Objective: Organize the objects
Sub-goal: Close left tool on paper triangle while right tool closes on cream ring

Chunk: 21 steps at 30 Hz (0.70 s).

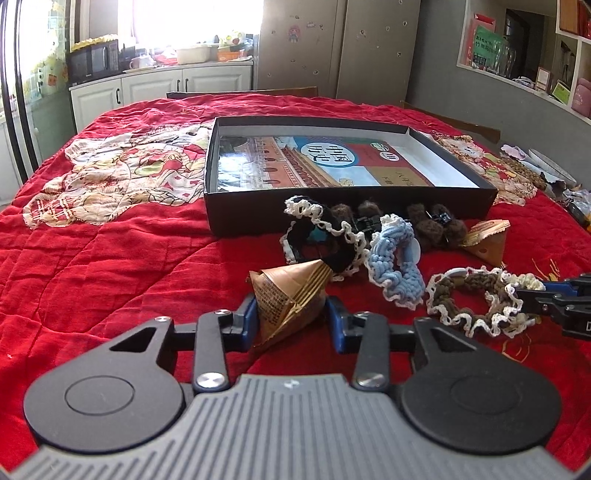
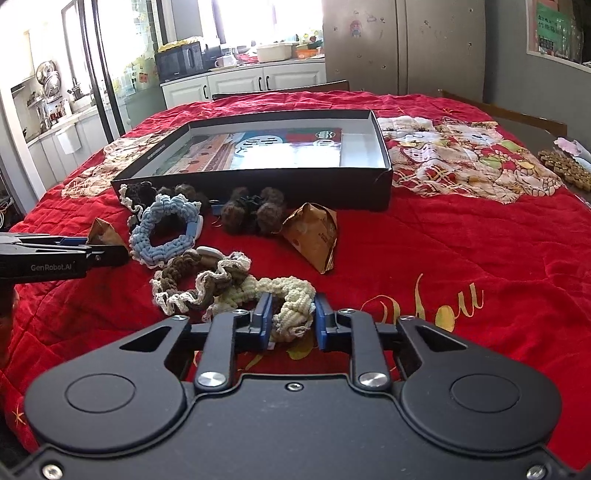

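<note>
Black left gripper, marked "GenRobot.AI", clamped on brown packet, tip away; right gripper clamped on cream scrunchie.

This is a lived-in home, with a kitchen opening off a dining or living area. At the far left, white cupboards run under a worktop that carries a black microwave, a cup and a pale tub below a bright window. Further left in the right wrist view, a sink corner shows hanging steel pots and bottles. A tall grey fridge with a small cartoon sticker stands at the far wall. On the right, grey wall shelves hold cards, glasses and boxes. In the foreground the desk wears a red quilted cover printed with cartoon cats, with wooden chair backs behind it.
</note>
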Motion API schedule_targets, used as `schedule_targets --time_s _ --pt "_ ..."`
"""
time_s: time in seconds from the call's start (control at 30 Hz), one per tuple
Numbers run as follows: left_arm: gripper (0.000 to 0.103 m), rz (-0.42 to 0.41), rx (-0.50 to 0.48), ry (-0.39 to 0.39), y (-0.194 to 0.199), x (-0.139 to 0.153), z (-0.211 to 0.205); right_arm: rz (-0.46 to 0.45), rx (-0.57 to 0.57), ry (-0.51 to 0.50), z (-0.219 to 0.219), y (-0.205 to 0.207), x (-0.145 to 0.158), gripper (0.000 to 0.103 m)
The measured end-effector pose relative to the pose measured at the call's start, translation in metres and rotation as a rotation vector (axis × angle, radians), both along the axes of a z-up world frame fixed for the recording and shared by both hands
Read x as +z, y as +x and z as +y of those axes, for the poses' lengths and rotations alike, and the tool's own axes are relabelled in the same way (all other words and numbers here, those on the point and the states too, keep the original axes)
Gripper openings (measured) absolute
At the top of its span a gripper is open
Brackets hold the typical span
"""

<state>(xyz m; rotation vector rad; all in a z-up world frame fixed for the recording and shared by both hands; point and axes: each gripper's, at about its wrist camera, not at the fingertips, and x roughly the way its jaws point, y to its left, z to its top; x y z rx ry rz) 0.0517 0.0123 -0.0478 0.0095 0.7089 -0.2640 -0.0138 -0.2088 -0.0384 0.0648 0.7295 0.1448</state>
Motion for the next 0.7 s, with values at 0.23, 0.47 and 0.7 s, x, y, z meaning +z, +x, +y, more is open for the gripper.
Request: schedule_targets --time_s 0.23,0.47,0.7 --pt "0.037 -0.003 0.006 -0.021 0.0 0.001 0.003 -0.012 -0.002 0.0 -0.001 -0.001 0.001 0.015" --pt "0.036 -0.009 0.004 -0.036 -0.002 0.006 0.006 -0.039 -0.003 -0.005 -0.001 -0.002 0.006 0.014" --pt "0.036 -0.037 -0.009 -0.048 -0.008 0.019 0.006 -0.097 -0.014 -0.031 -0.004 -0.006 0.024 0.014"
